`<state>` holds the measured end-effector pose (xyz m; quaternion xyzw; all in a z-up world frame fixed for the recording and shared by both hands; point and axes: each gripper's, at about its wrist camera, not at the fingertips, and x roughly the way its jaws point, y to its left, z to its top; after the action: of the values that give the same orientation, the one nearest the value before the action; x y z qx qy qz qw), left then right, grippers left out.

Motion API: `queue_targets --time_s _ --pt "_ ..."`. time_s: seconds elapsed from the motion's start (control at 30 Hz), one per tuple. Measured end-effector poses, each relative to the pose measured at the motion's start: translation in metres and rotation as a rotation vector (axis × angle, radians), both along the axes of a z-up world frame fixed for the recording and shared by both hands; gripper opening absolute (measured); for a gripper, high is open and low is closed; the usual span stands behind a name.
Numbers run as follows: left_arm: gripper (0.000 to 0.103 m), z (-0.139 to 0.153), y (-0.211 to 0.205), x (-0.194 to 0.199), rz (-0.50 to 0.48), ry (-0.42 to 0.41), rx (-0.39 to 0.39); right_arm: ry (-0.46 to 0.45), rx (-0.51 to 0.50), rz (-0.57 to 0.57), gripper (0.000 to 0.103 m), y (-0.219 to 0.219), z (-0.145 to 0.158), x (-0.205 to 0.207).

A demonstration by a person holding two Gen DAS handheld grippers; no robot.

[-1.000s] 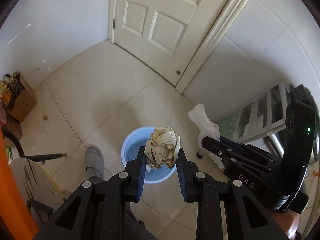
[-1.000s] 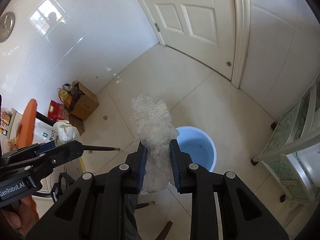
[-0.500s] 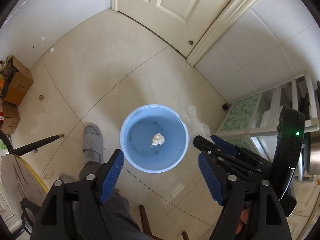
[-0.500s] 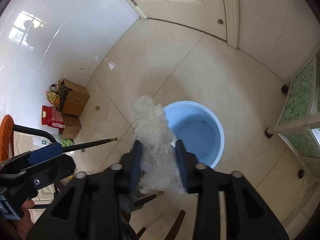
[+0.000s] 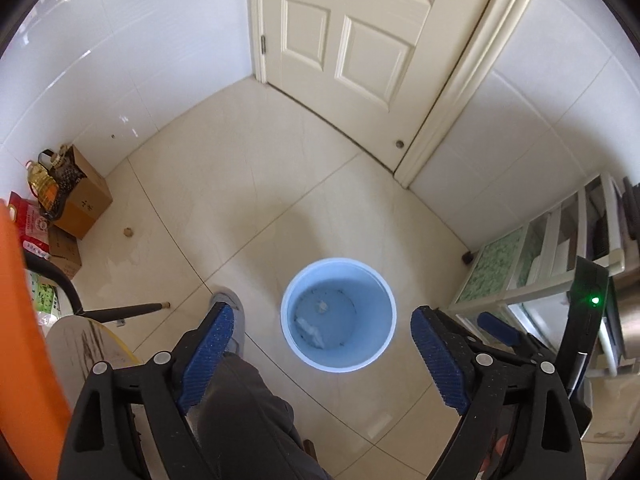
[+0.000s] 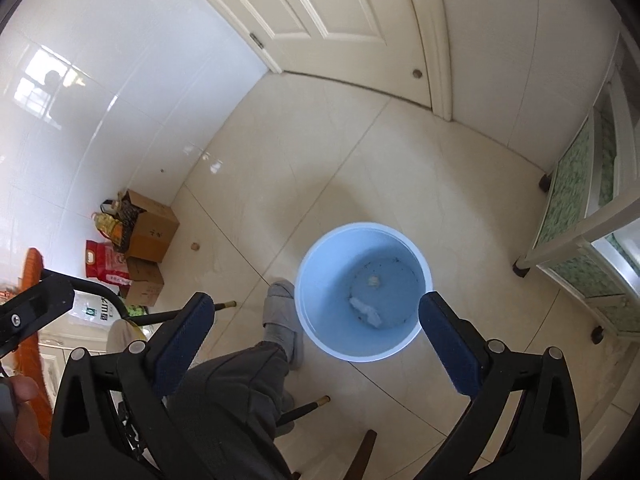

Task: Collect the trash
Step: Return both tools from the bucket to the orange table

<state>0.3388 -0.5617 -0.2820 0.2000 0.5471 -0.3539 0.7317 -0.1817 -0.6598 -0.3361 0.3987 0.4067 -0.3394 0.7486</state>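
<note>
A light blue round bin (image 5: 338,314) stands on the tiled floor below both grippers; it also shows in the right wrist view (image 6: 363,291). Inside it lie a small crumpled paper ball (image 6: 373,280) and a white crumpled plastic piece (image 6: 368,313); both also show in the left wrist view, the ball (image 5: 321,306) and the plastic (image 5: 309,327). My left gripper (image 5: 322,354) is open wide and empty above the bin. My right gripper (image 6: 316,338) is open wide and empty above the bin.
A person's grey-trousered leg and grey slipper (image 6: 280,320) stand just left of the bin. Cardboard boxes and bags (image 5: 68,204) sit by the left wall. A white shelf unit (image 5: 560,256) stands on the right. A closed door (image 5: 352,40) is ahead.
The left gripper opened and dropped the paper ball into the bin. Then the right gripper opened and dropped the white plastic into the bin. Both views have lifted higher above the bin.
</note>
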Motion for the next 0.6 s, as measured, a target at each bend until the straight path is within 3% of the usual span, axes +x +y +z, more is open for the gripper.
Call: queue_targets --time_s 0.23,0.6 --pt "0.088 0.042 0.062 -0.051 0.023 -0.096 -0.118 -0.065 -0.113 0.026 0.103 0.037 0.075 0.006" --pt "0.096 0.146 0.222 -0.121 0.139 -0.282 -0.323 -0.187 -0.307 0.167 0.103 0.128 0.192 0.054"
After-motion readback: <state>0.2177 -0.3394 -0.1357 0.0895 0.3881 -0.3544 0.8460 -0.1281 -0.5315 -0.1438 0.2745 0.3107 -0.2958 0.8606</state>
